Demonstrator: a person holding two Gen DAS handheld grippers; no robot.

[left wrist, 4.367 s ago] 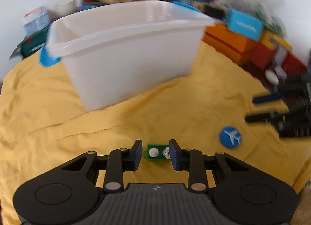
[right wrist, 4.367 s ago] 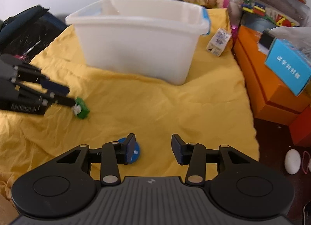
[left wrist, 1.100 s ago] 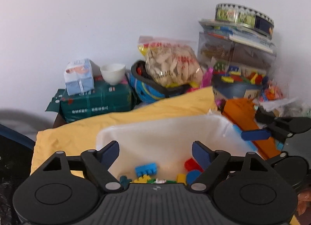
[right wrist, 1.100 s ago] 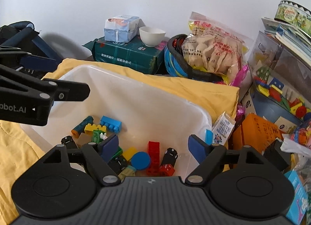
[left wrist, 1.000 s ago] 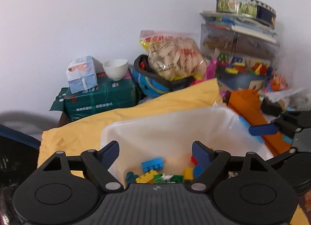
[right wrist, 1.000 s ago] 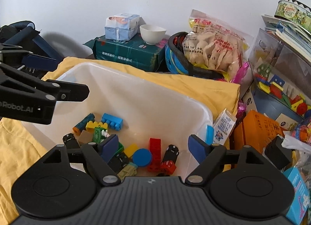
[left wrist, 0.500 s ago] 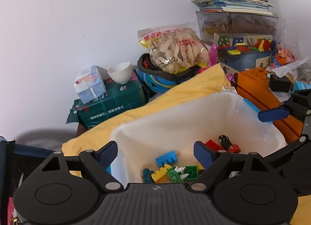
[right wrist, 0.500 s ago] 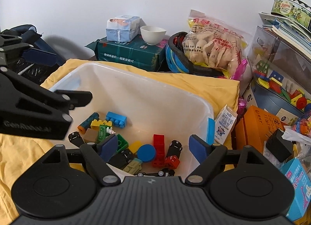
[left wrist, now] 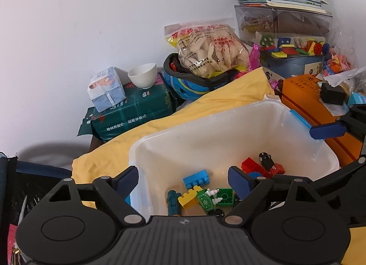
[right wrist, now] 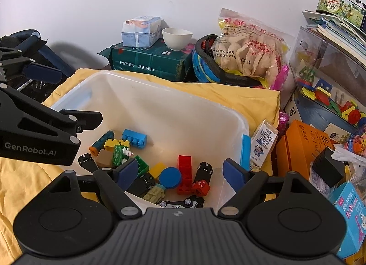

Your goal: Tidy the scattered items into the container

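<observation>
In the right wrist view the left gripper (right wrist: 96, 95) comes in from 9 o'clock, matte black with navy rubber pads, its jaws spread wide and holding nothing. Below it, the translucent white plastic container (right wrist: 235, 118) sits on a wrinkled yellow cloth (right wrist: 256, 98). On its floor, from 9 toward 3 o'clock, lie an orange-tipped teal cylinder (right wrist: 101, 141), a studded yellow brick (right wrist: 114, 144), a glossy blue brick (right wrist: 134, 138), a green studded plate (right wrist: 142, 164) with small white pegs beside it, a flat blue disc (right wrist: 170, 177), a tall red brick (right wrist: 184, 169) and a little black car (right wrist: 204, 170). The right gripper (right wrist: 179, 172) hangs over the near rim, its ribbed blue pads far apart and empty.

In the left wrist view the blue brick (left wrist: 196, 179) lies at 12 o'clock of the open left gripper (left wrist: 183, 182), with the container's rounded rim (left wrist: 308, 132) at 2 o'clock.

Against the frames from four seconds back, the green plate and blue disc have left the cloth and lie in the container, and both grippers have risen from the cloth to above it. In the last half-second the left gripper has drawn back, exposing more of the floor.
</observation>
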